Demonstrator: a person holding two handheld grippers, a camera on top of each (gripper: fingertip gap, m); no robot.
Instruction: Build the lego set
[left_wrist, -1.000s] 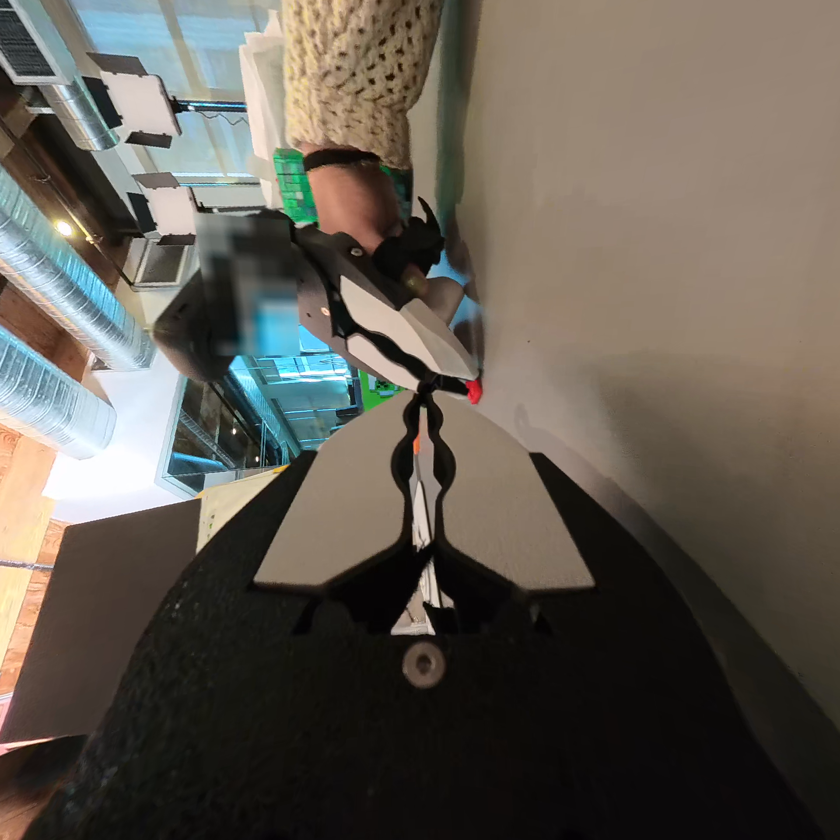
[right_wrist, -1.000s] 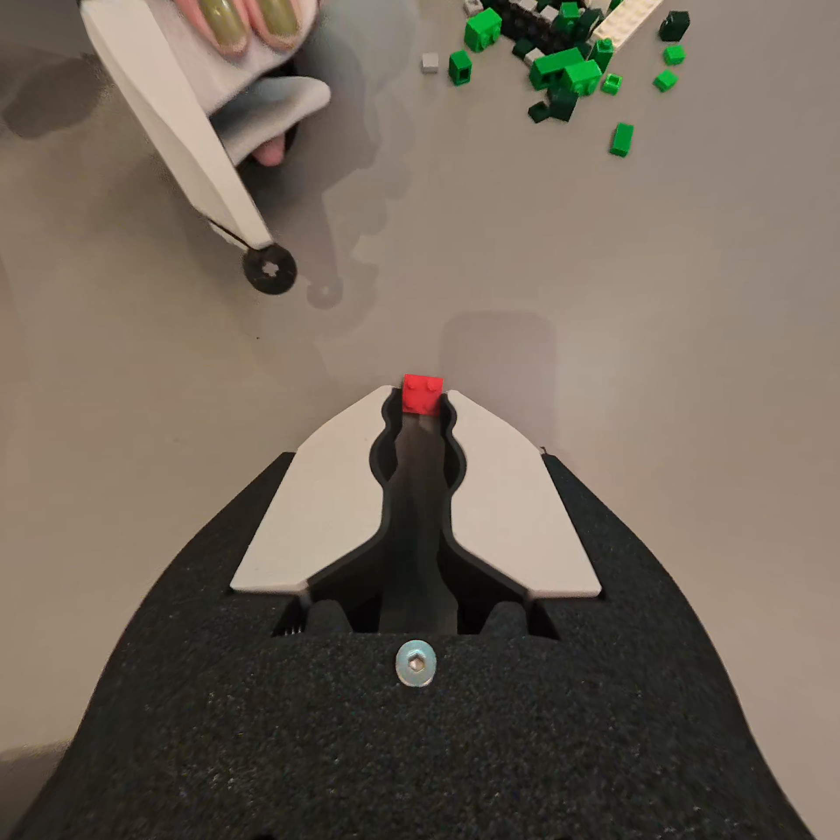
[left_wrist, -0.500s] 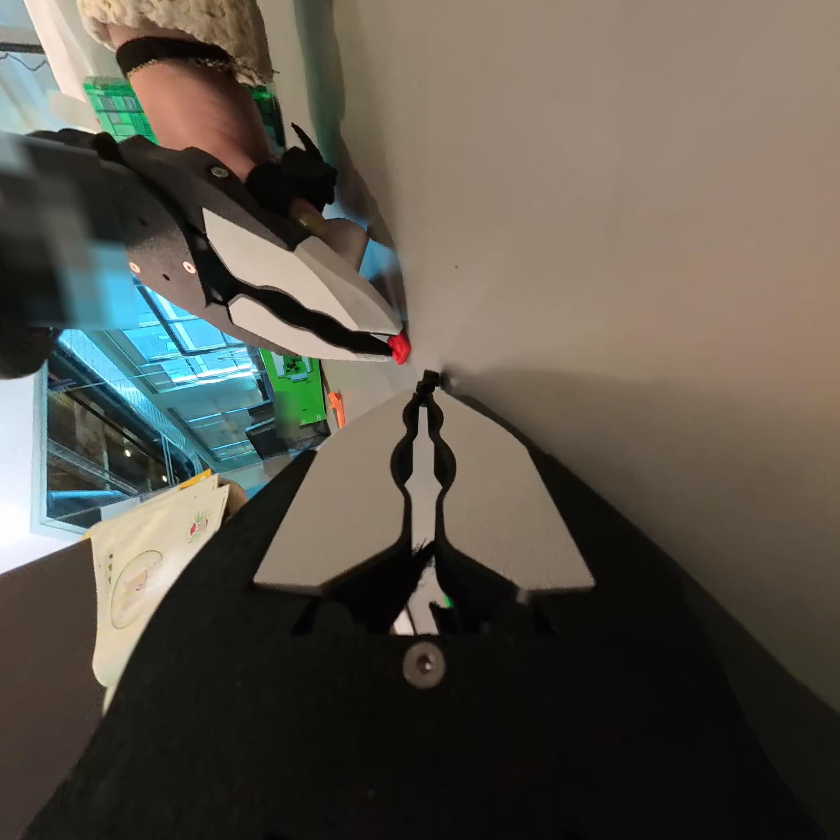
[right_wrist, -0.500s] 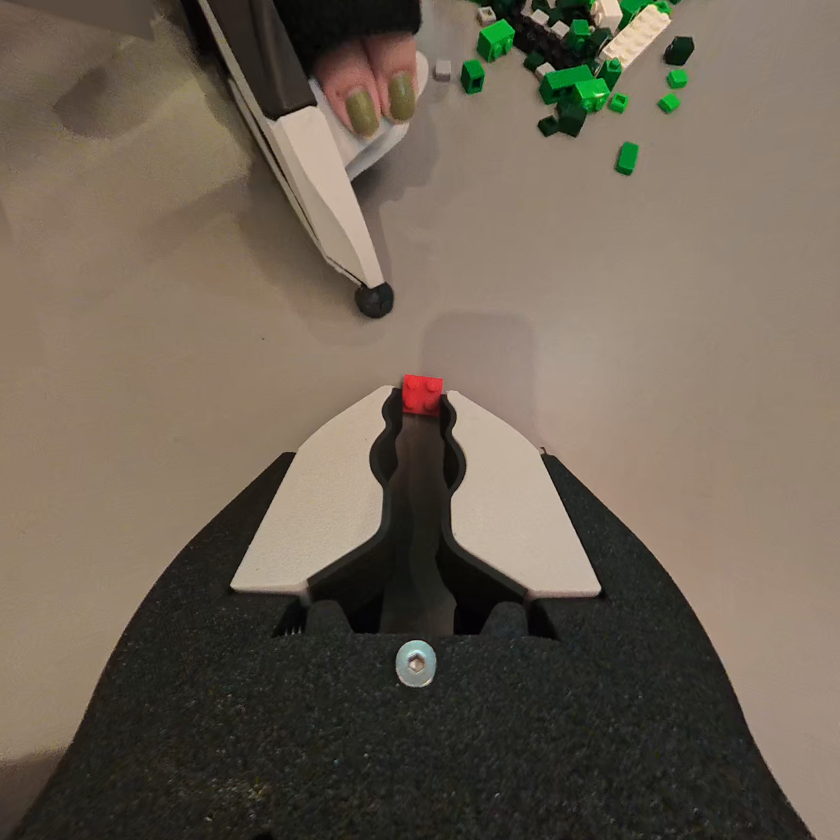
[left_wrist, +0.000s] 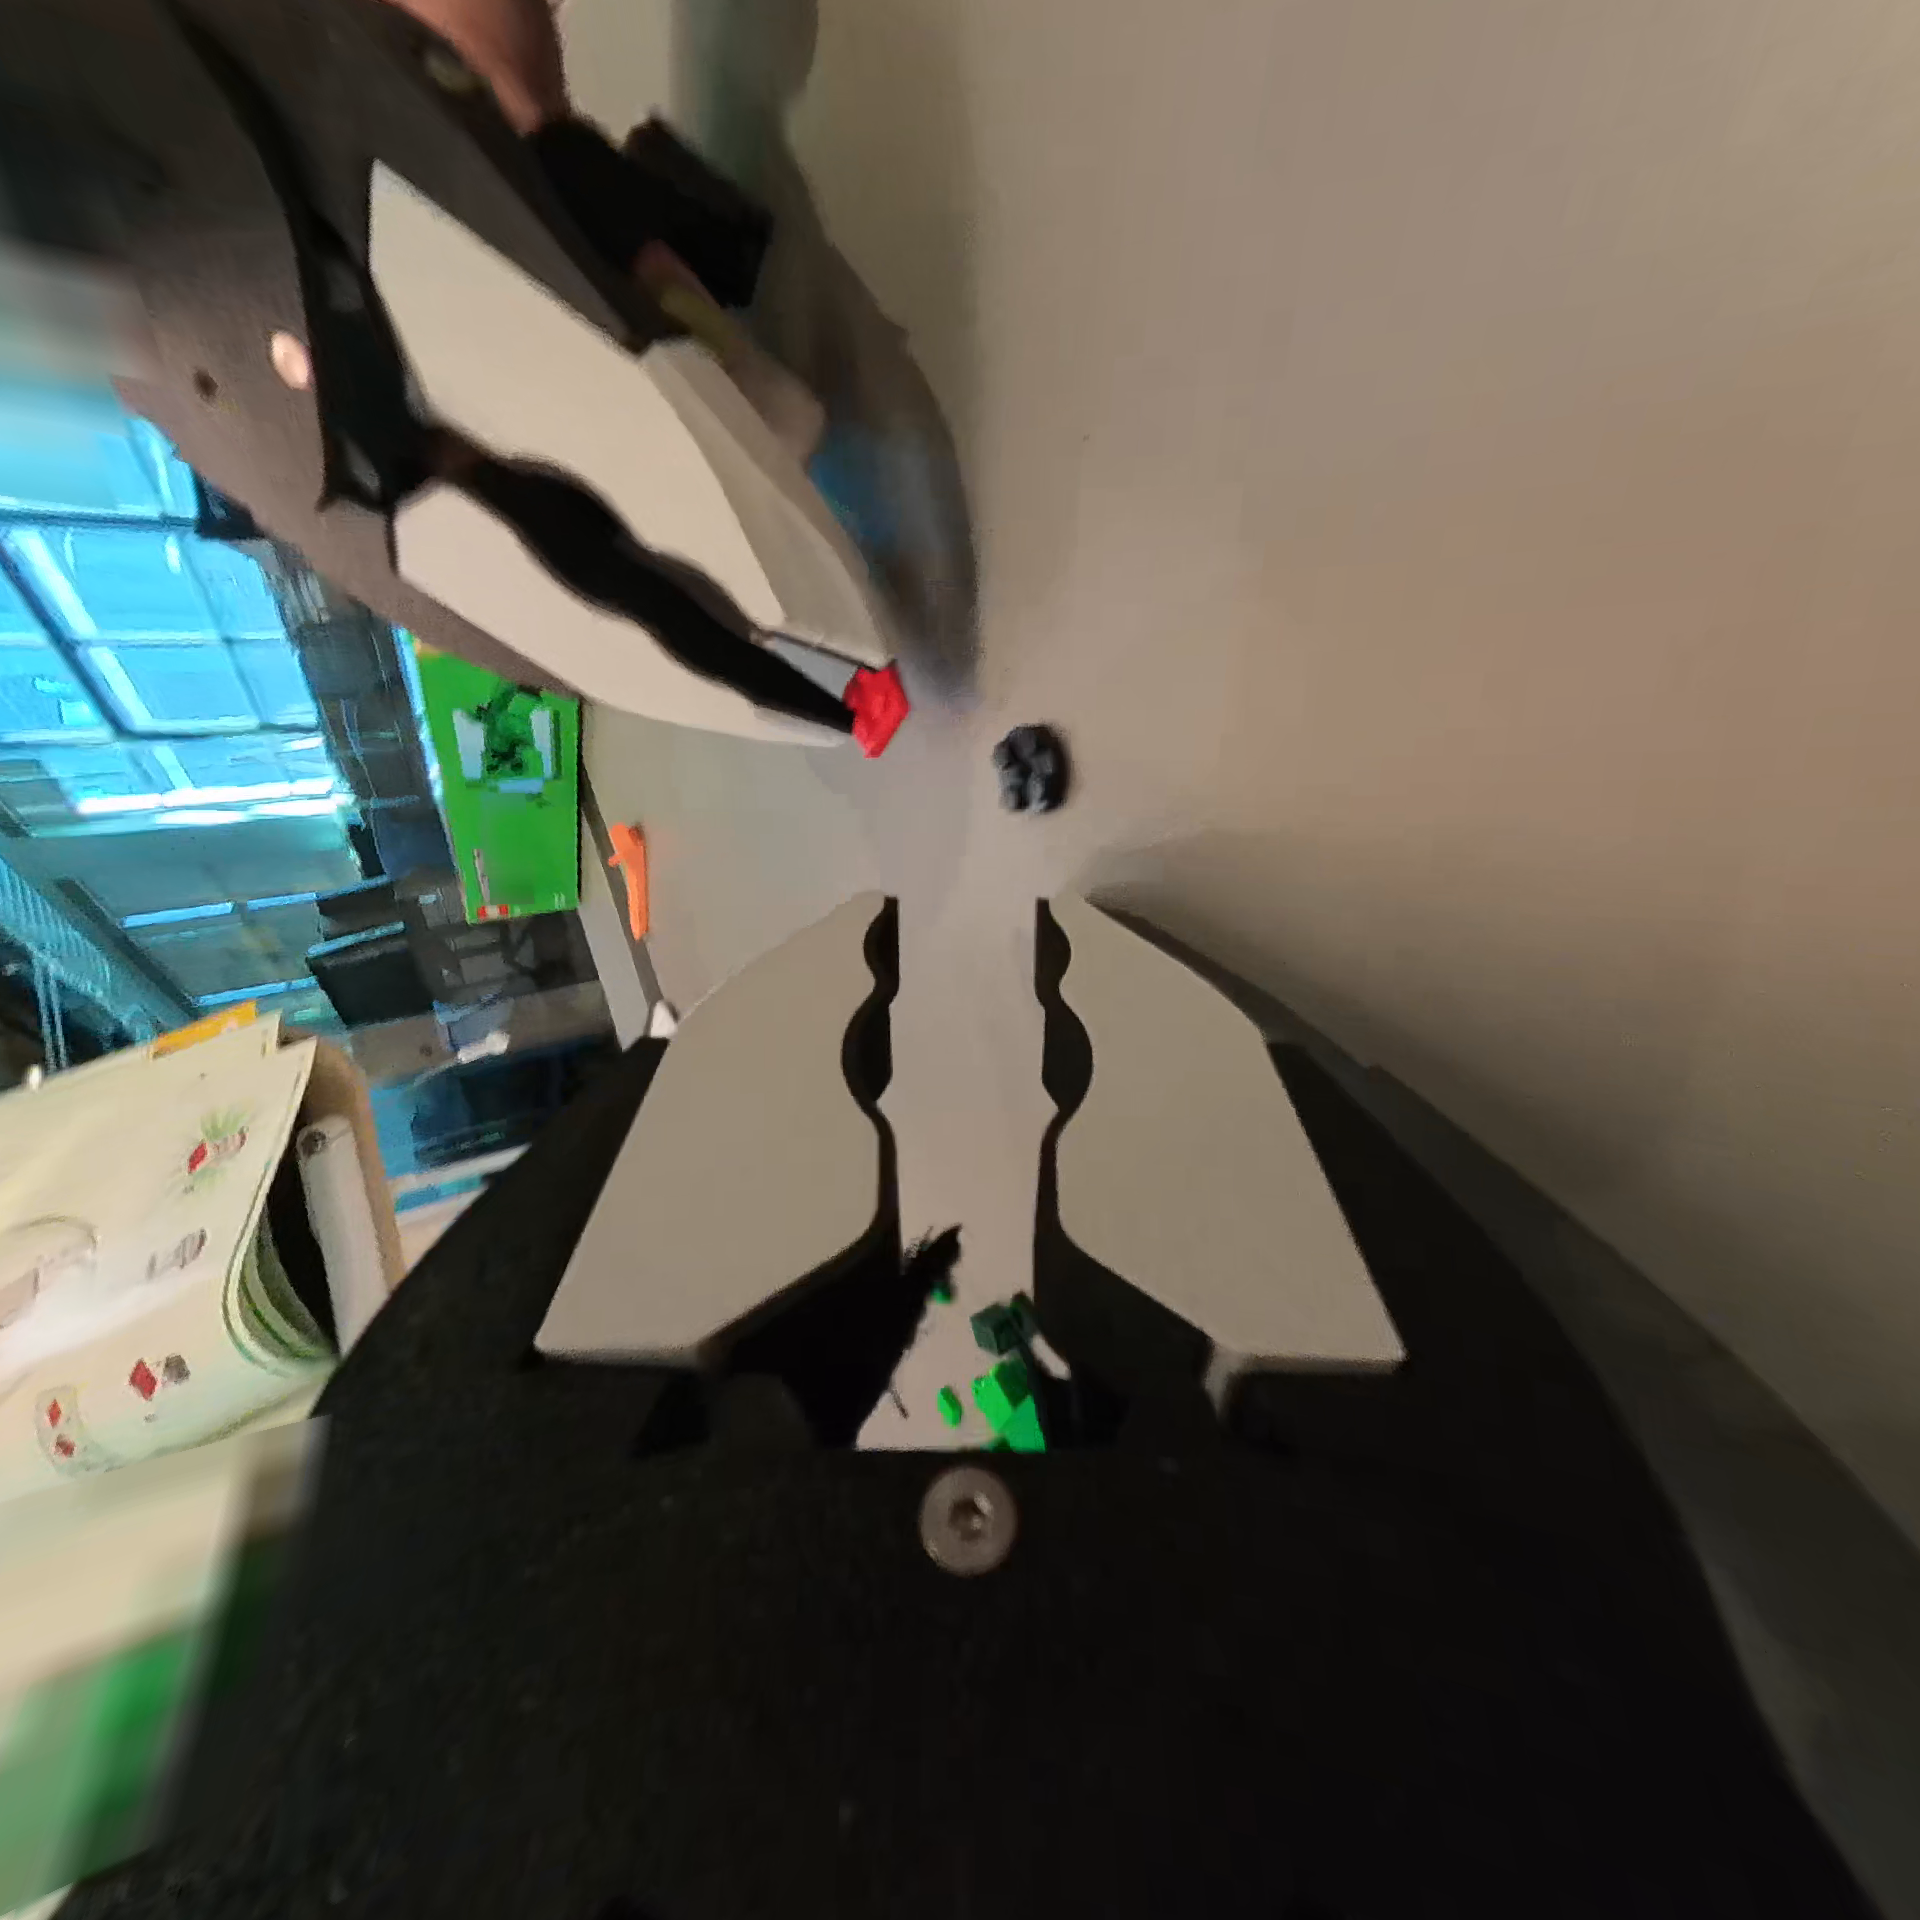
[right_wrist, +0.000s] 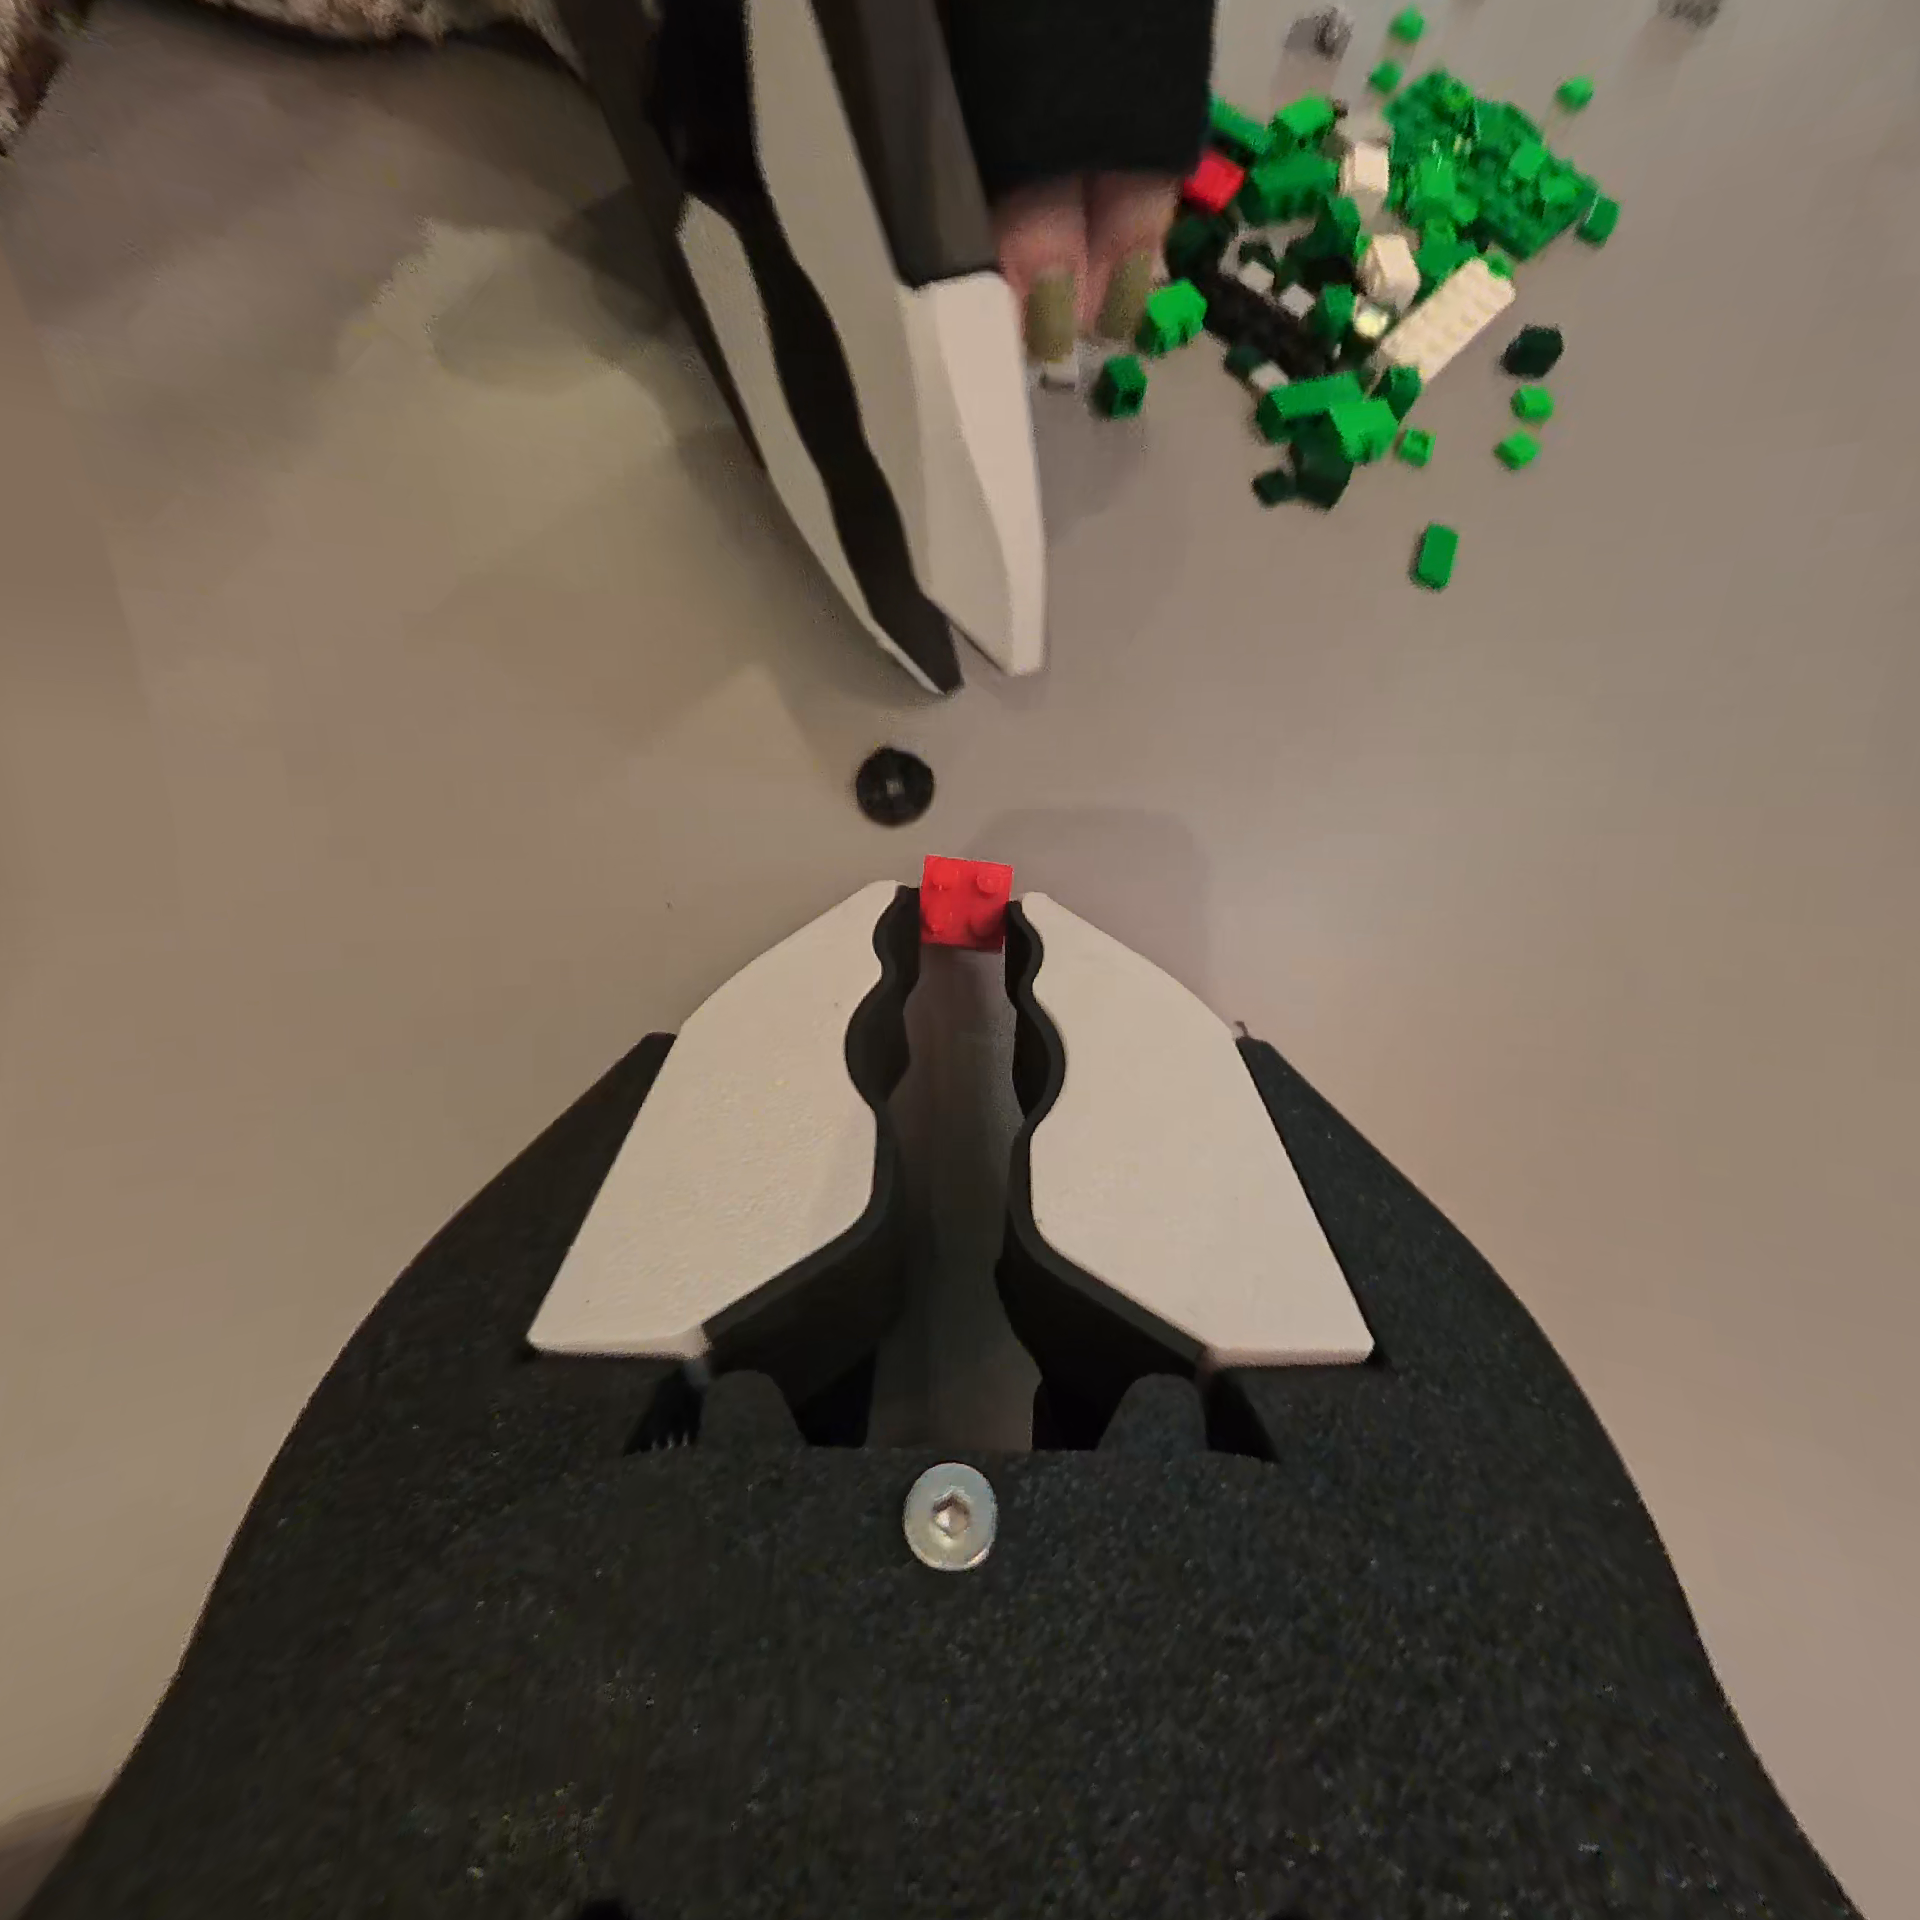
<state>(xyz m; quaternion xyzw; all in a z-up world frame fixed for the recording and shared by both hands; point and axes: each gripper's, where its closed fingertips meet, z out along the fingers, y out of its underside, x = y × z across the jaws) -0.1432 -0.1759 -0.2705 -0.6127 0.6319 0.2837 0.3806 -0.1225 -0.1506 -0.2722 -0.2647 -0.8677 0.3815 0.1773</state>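
My right gripper (right_wrist: 964, 906) is shut on a small red brick (right_wrist: 966, 902) and holds it just above the grey table. A small black round piece (right_wrist: 895, 785) lies on the table just beyond the red brick. My left gripper (left_wrist: 961, 906) is open and empty, its tips just short of the black round piece (left_wrist: 1029, 767). In the right wrist view the left gripper (right_wrist: 977, 675) points down at the table behind the black piece. In the left wrist view the right gripper (left_wrist: 868, 707) holds the red brick (left_wrist: 878, 710) close beside the black piece.
A heap of green, white and black loose bricks (right_wrist: 1371, 281) lies at the far right of the table (right_wrist: 416, 727). A green box (left_wrist: 514, 800), an orange tool (left_wrist: 631, 873) and an instruction booklet (left_wrist: 135, 1236) lie past the table's edge side in the left wrist view.
My left gripper has opened and let go of the black round piece, which now lies on the table. It has drawn back slightly. The right gripper still holds the red brick.
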